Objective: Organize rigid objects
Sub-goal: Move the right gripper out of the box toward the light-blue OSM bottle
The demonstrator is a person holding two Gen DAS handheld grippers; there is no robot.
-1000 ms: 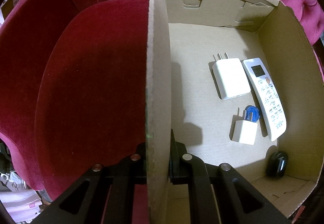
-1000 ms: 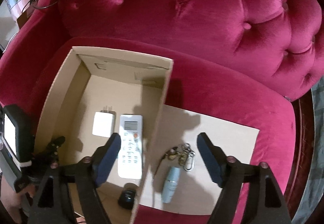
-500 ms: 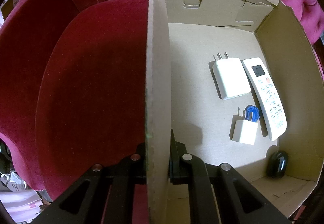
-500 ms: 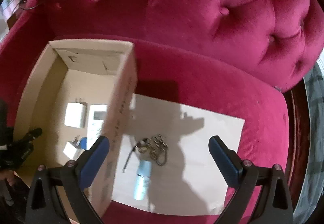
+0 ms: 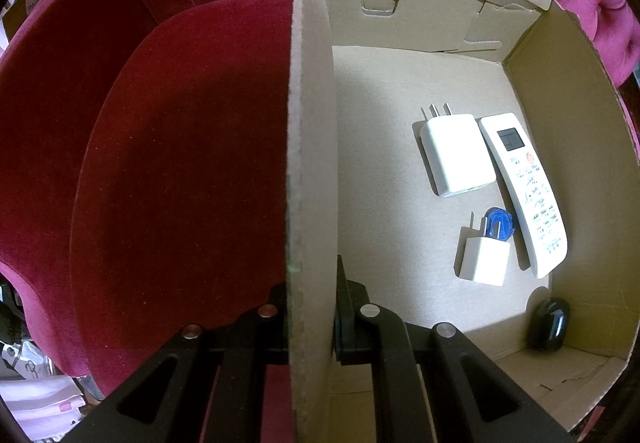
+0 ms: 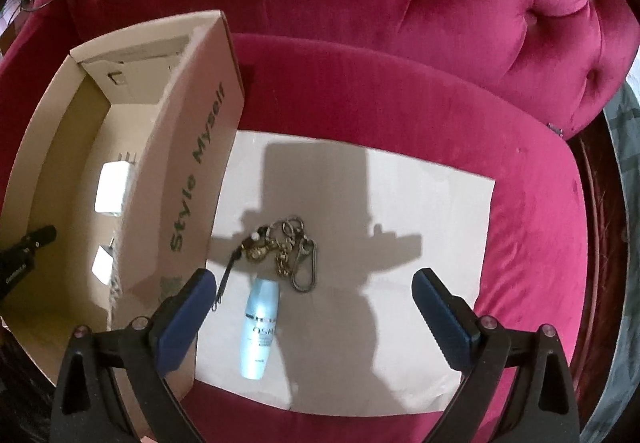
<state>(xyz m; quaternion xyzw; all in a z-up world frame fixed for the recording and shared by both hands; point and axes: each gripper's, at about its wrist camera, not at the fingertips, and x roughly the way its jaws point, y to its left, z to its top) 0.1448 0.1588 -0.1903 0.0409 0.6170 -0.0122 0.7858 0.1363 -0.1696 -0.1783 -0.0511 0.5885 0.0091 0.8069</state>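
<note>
Dim overhead light, hard shadows, fisheye-bent dark edges, slight blur.

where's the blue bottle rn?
Right wrist view: bottle lies on the white sheet, outside the cardboard box, just below the keychain.

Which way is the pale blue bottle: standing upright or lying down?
Lying down. The pale blue bottle rests on its side on the white sheet, beside the keychain.

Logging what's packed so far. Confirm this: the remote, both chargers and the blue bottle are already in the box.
Wrong on the bottle: the right wrist view shows it lying on the white sheet outside the box. The remote and both chargers are in the box.
</note>
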